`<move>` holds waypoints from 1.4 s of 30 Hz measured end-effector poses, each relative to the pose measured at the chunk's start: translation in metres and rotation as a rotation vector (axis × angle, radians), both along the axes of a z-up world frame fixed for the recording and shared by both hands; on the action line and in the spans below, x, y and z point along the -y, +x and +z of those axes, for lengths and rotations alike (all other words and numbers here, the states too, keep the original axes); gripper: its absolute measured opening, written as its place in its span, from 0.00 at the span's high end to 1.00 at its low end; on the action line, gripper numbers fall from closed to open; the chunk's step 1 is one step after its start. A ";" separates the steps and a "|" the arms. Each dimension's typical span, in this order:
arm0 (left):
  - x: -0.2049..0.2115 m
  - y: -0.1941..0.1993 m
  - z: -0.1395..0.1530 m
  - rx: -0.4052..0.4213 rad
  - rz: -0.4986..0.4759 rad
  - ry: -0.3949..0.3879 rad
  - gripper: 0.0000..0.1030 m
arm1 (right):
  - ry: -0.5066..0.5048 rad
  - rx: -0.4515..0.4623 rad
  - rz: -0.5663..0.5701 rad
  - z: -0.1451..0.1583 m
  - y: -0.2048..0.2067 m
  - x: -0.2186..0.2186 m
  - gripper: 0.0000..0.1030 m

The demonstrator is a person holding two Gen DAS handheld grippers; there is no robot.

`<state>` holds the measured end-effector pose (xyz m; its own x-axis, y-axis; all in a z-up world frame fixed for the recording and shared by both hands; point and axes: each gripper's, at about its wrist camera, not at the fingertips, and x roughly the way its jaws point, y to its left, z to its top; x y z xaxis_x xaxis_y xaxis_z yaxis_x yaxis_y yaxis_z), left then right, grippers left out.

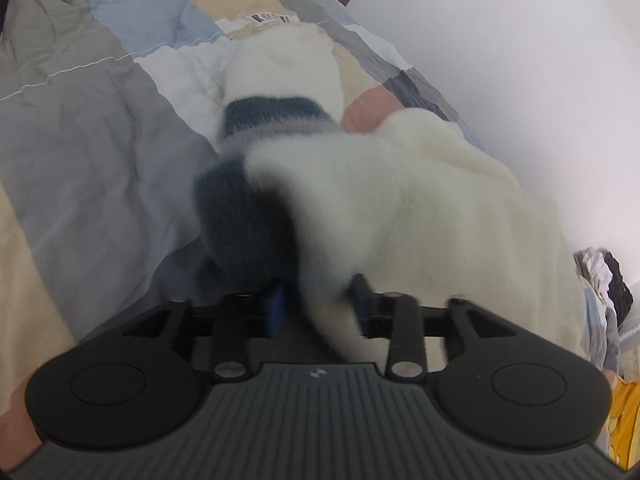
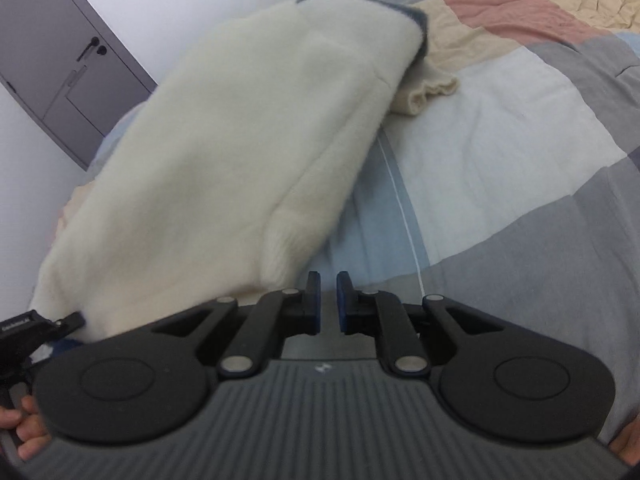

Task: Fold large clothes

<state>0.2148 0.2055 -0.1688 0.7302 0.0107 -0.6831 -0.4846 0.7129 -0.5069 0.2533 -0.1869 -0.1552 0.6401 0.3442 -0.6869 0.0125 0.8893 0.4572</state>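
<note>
The cream fleece garment (image 2: 224,160), trimmed in dark grey-blue, lies across the patchwork quilt (image 2: 500,160) on the bed, near the wall side. The left gripper (image 1: 320,304) has its fingers spread, with a blurred fold of the garment between them; pad contact cannot be confirmed. The right gripper (image 2: 329,300) has its fingers nearly pressed together, a narrow gap showing, nothing between them, just right of the garment's near edge. A grey cabinet (image 2: 60,60) stands far left.

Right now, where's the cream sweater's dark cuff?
In the left wrist view, the dark cuff hangs just ahead of the left gripper, left of the cream sweater, above the patchwork quilt.
</note>
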 end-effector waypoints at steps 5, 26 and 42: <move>0.015 -0.028 0.021 0.030 -0.020 0.016 0.32 | -0.049 0.077 0.031 0.016 -0.013 0.000 0.88; 0.090 -0.050 0.052 0.209 -0.366 0.288 0.29 | -0.274 0.350 0.217 0.048 -0.031 -0.033 0.44; 0.098 0.006 0.011 0.128 -0.515 0.254 0.38 | -0.361 0.301 0.305 0.020 0.007 -0.061 0.46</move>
<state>0.2212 0.1073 -0.1582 0.7613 -0.2149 -0.6118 0.0096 0.9471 -0.3207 0.2601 -0.1261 -0.1351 0.7342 0.3213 -0.5980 -0.3539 0.9329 0.0668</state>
